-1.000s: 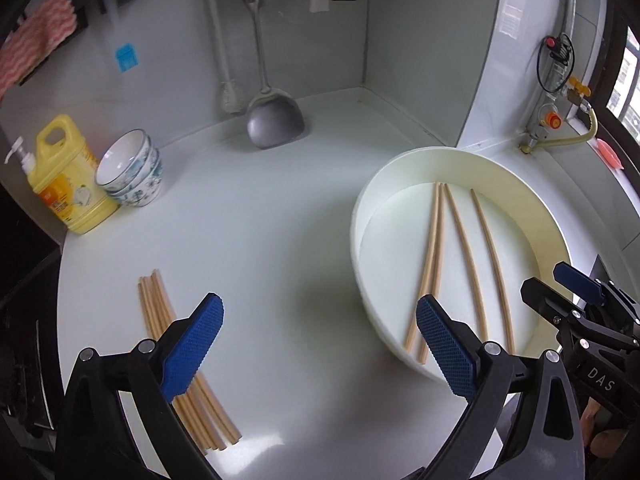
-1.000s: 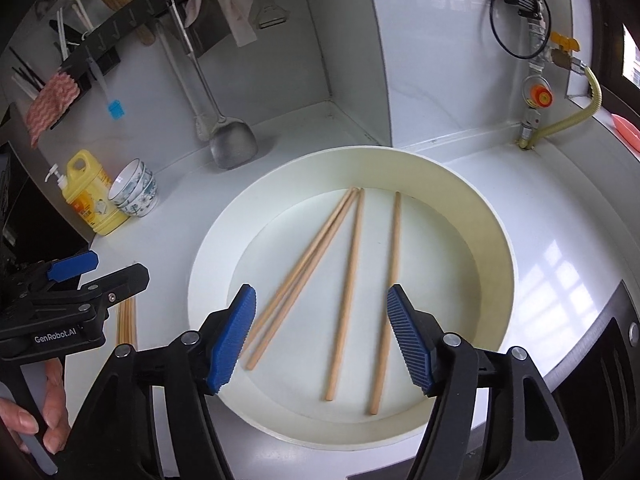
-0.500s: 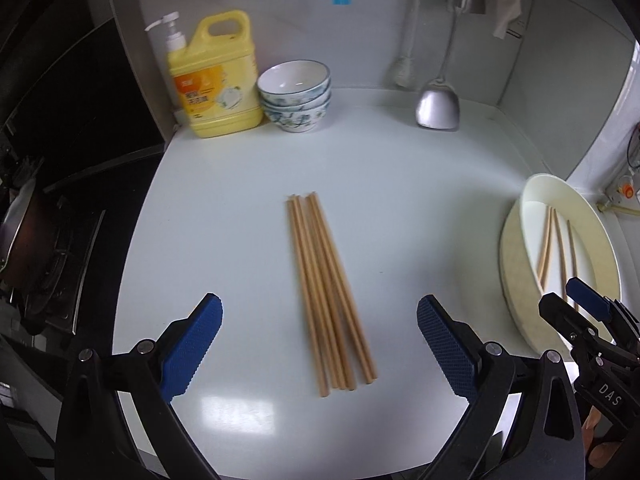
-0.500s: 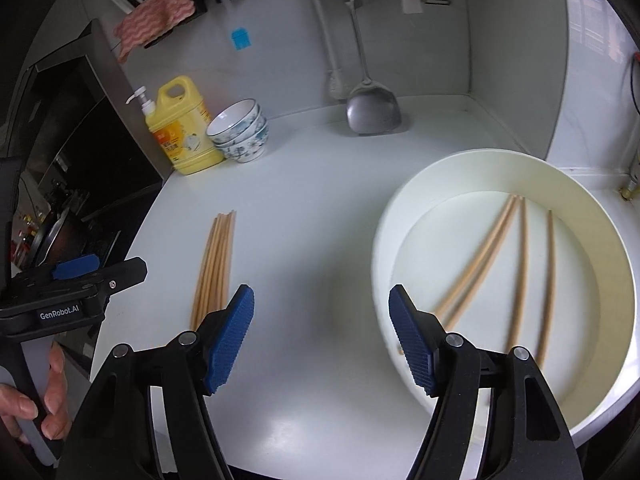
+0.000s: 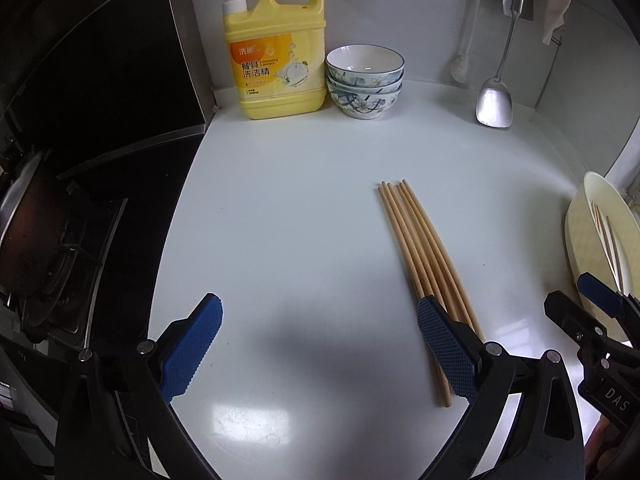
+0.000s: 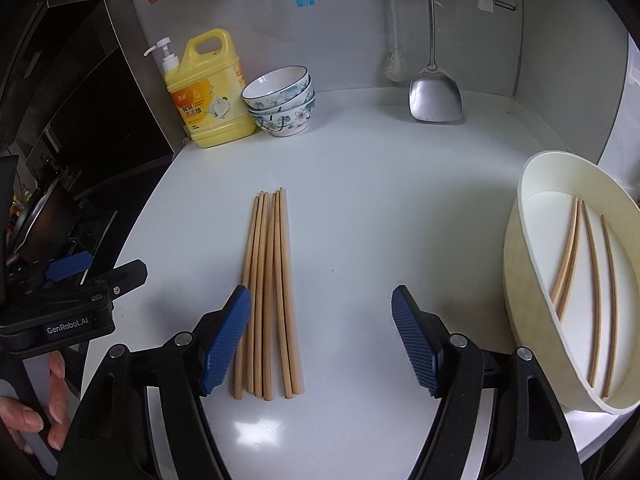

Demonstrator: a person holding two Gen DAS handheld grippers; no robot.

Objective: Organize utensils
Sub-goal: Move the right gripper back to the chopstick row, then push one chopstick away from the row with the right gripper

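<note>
A bundle of several wooden chopsticks (image 6: 270, 280) lies on the white counter; it also shows in the left wrist view (image 5: 424, 260). Several more chopsticks (image 6: 592, 280) lie in a round cream basin (image 6: 520, 280) at the right, seen edge-on in the left wrist view (image 5: 576, 240). My right gripper (image 6: 322, 340) is open and empty, its left pad beside the bundle's near ends. My left gripper (image 5: 320, 348) is open and empty, its right pad over the bundle's near ends.
A yellow detergent bottle (image 5: 276, 48) and stacked patterned bowls (image 5: 364, 80) stand at the back wall. A metal spatula (image 6: 434, 96) hangs down to the counter. A stove with a dark pan (image 5: 28, 232) lies beyond the counter's left edge.
Both grippers have swung left, away from the basin and toward the chopstick bundle on the counter. Both stay open and empty.
</note>
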